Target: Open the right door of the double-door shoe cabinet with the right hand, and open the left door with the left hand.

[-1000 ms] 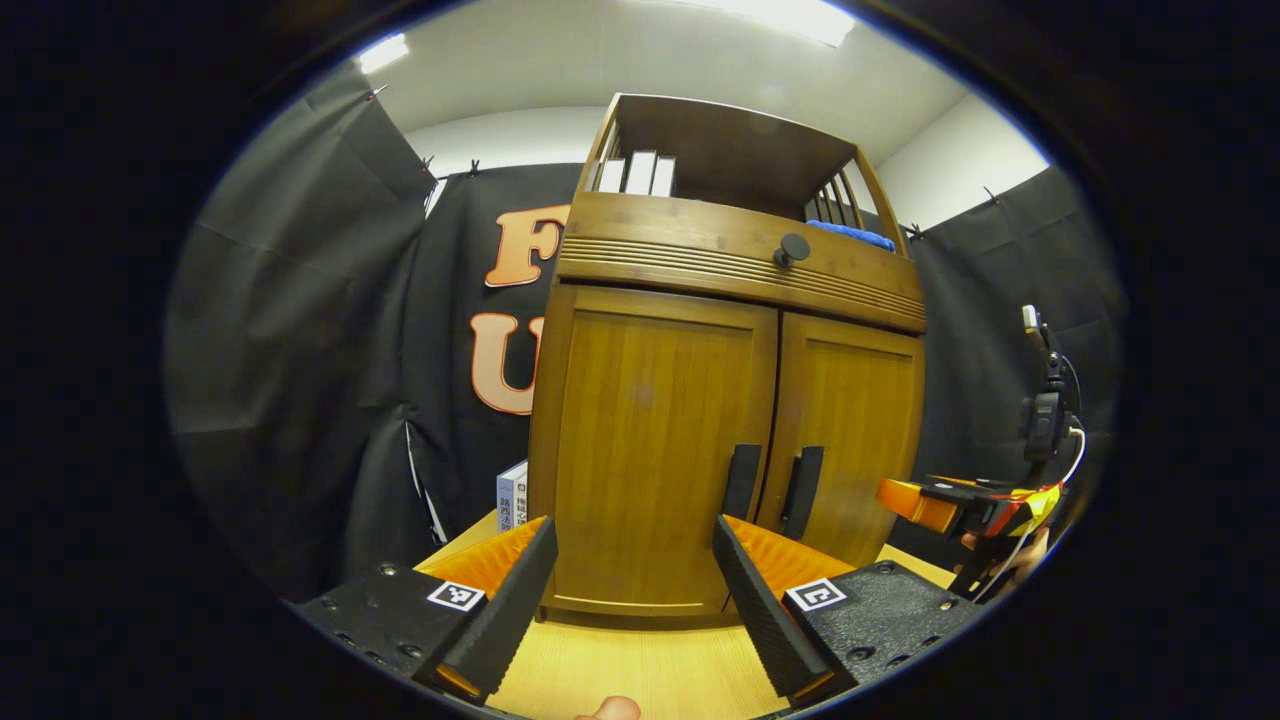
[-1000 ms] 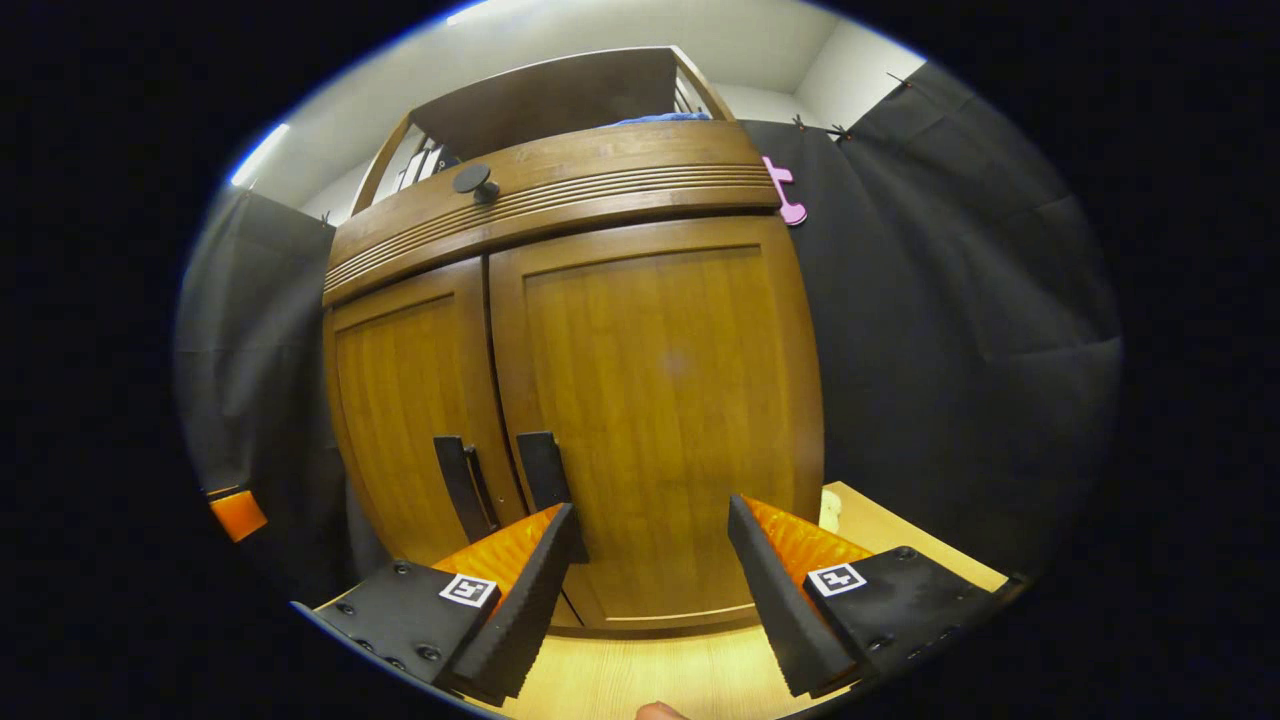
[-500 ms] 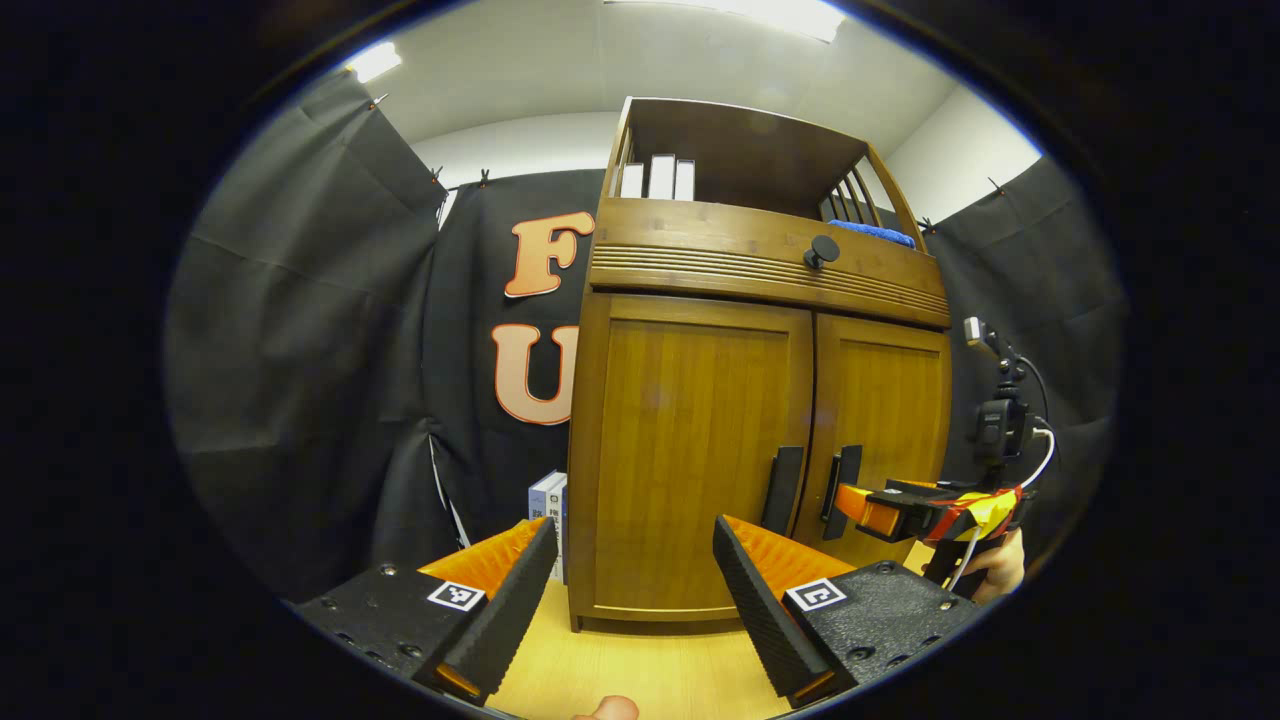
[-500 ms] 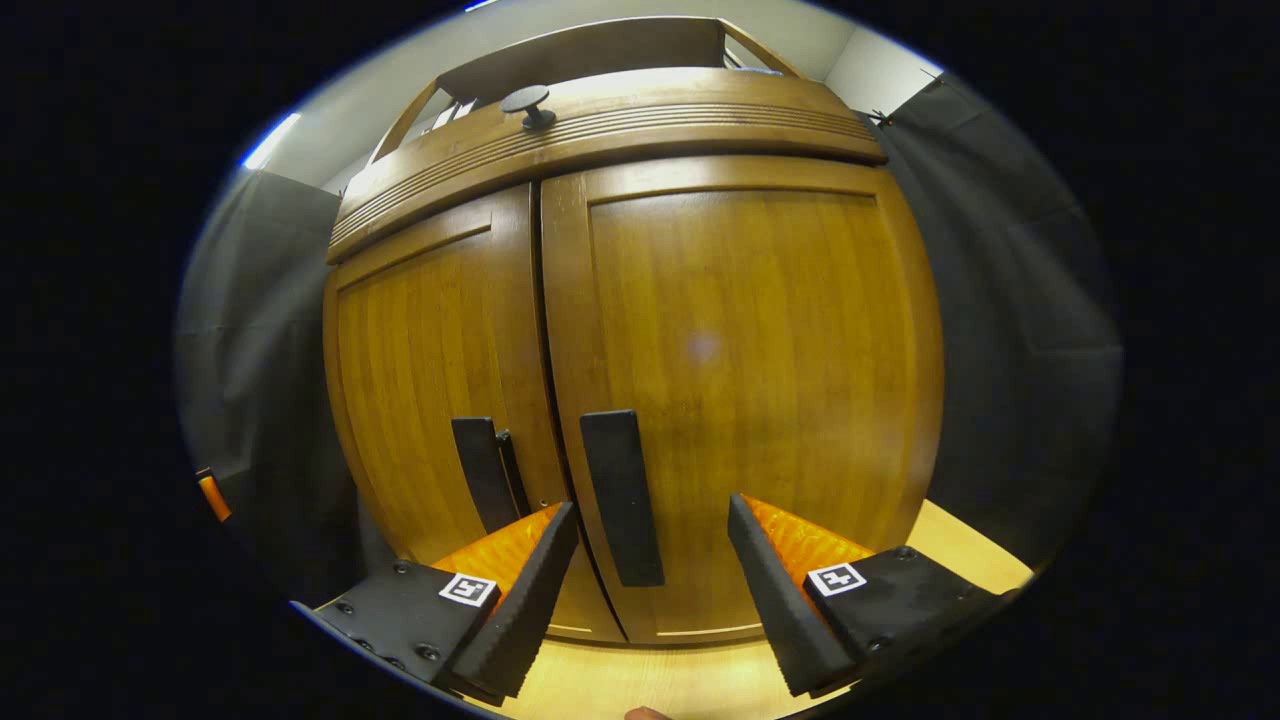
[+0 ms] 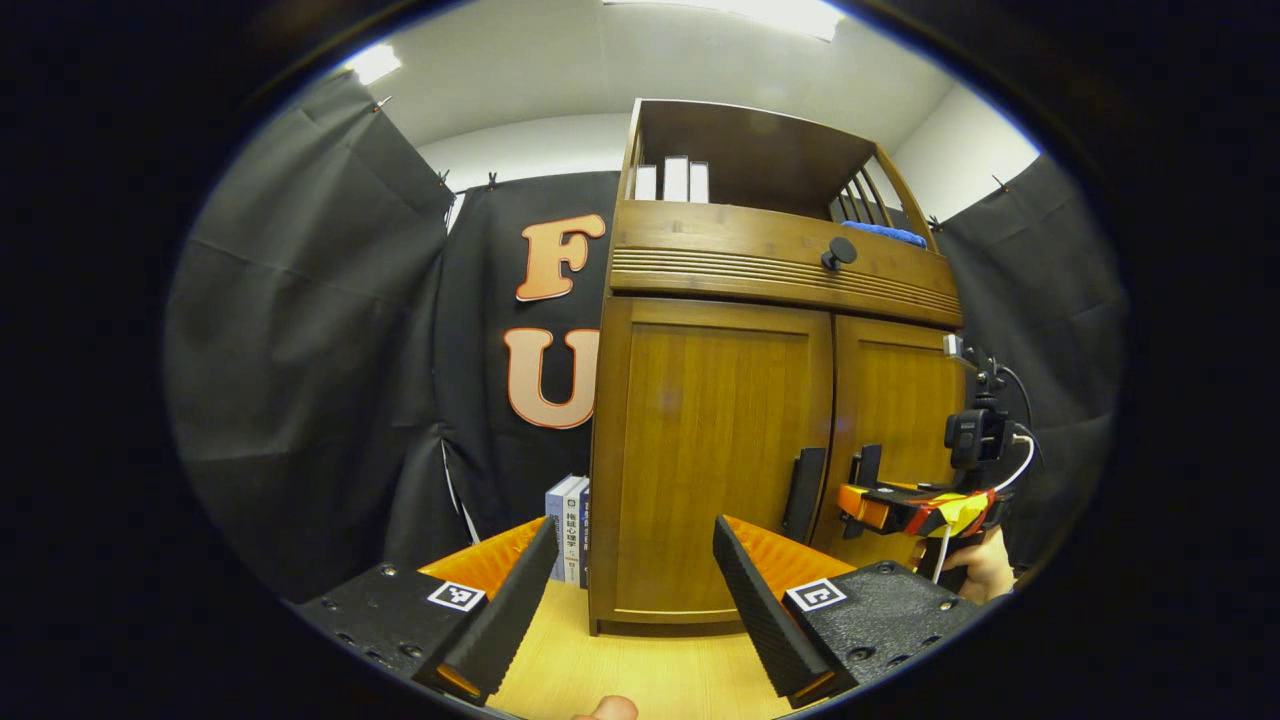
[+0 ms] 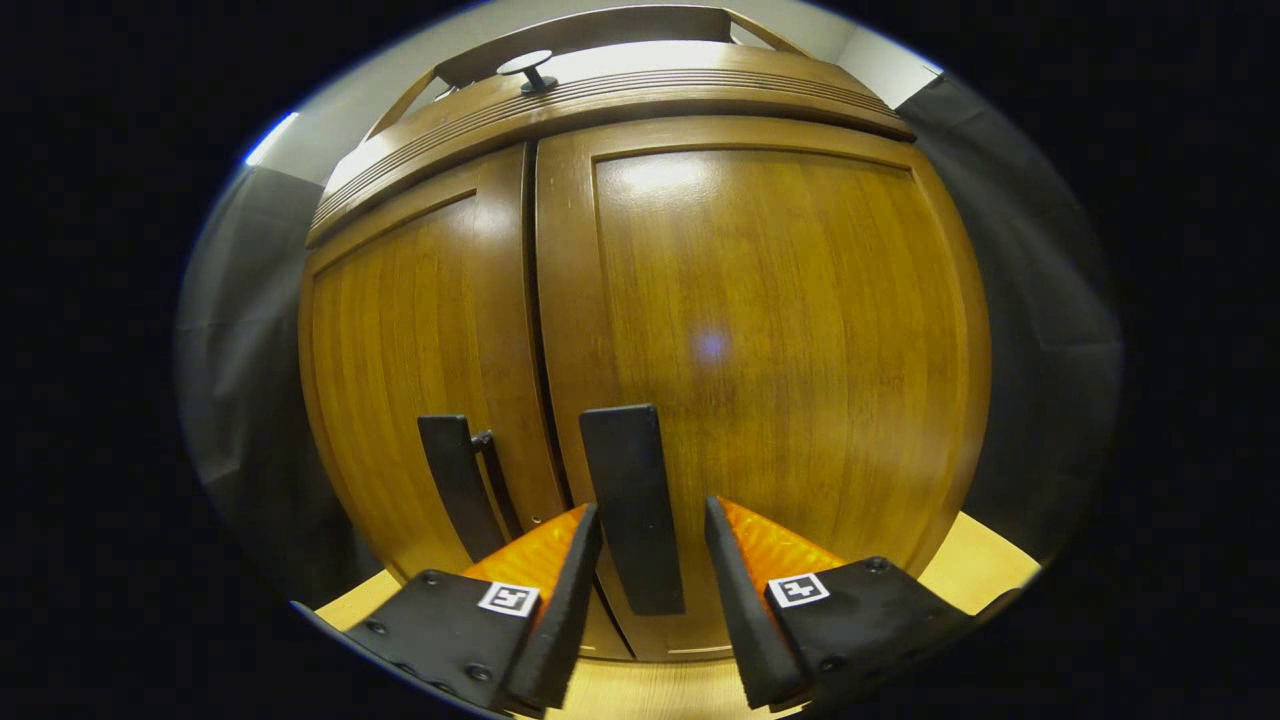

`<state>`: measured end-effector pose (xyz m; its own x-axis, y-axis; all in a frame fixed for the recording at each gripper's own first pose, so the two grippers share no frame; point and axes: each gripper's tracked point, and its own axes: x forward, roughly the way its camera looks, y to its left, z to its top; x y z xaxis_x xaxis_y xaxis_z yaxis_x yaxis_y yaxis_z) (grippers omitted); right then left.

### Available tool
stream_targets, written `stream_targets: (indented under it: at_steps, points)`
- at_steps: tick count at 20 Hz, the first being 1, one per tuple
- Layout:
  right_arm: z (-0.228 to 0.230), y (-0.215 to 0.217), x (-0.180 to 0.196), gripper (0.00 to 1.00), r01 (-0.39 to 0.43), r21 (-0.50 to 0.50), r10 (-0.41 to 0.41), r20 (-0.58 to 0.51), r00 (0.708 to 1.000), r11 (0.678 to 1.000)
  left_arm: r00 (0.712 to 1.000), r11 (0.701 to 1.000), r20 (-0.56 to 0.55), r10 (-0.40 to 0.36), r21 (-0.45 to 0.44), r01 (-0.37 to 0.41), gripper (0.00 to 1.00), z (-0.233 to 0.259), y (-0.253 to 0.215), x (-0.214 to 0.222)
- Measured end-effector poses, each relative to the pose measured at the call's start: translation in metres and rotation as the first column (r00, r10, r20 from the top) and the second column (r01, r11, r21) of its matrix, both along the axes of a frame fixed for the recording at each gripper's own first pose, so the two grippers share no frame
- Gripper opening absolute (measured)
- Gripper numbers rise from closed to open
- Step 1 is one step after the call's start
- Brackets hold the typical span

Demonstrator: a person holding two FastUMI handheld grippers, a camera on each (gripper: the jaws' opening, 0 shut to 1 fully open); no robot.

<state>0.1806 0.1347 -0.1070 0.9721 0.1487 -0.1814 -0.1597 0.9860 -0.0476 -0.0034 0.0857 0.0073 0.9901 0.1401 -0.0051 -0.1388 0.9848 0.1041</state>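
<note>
Shoe cabinet (image 5: 720, 450) stands on wood tabletop (image 5: 640, 675), both doors shut, centre seam closed top to bottom. Left door (image 5: 715, 455) and right door (image 6: 770, 380) each carry a dark vertical handle next to the seam. My right gripper (image 6: 650, 590): fingers apart, straddling the right door handle (image 6: 630, 520), one finger each side w/ narrow gaps; can't tell if either touches it, not clamped. Left door handle (image 6: 455, 485) sits just left of that finger, apart from it. In left gripper view the right gripper (image 5: 880, 505) is level, pointing at the handles, my hand (image 5: 985, 565) under its rear, cable trailing. My left gripper (image 5: 635, 600): fingers wide apart, nothing between, held low and back from the cabinet front, aimed toward the cabinet's lower left corner; left door handle (image 5: 805, 480) is right of it and farther off. Free tabletop in front of the cabinet. Books (image 5: 567, 525) upright beside cabinet's left wall. Knob (image 5: 838, 252) on the band above the doors; open shelf on top.
</note>
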Motion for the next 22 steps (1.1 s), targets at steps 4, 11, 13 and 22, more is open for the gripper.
stream_targets:
  at_steps: [4,11,13,22]
  points:
    - [-0.004,0.000,0.005,0.50,0.003,0.004,-0.003,-0.004,1.000,1.000,1.000,1.000,-0.005,0.005,-0.007,-0.005,0.92,-0.002,0.003,-0.003]
    - [-0.005,0.000,-0.002,0.34,-0.002,-0.022,0.002,-0.016,1.000,1.000,0.999,0.999,-0.009,0.034,-0.020,-0.034,0.92,-0.002,0.008,-0.011]
    - [0.003,0.000,-0.004,0.31,-0.007,-0.031,0.006,-0.018,1.000,1.000,0.999,0.999,-0.008,0.044,-0.030,-0.044,0.92,-0.002,0.011,-0.015]
    - [0.012,-0.002,-0.004,0.31,-0.026,-0.067,0.026,0.005,1.000,0.997,0.998,0.997,-0.017,0.063,-0.051,-0.064,0.92,-0.003,0.015,-0.030]
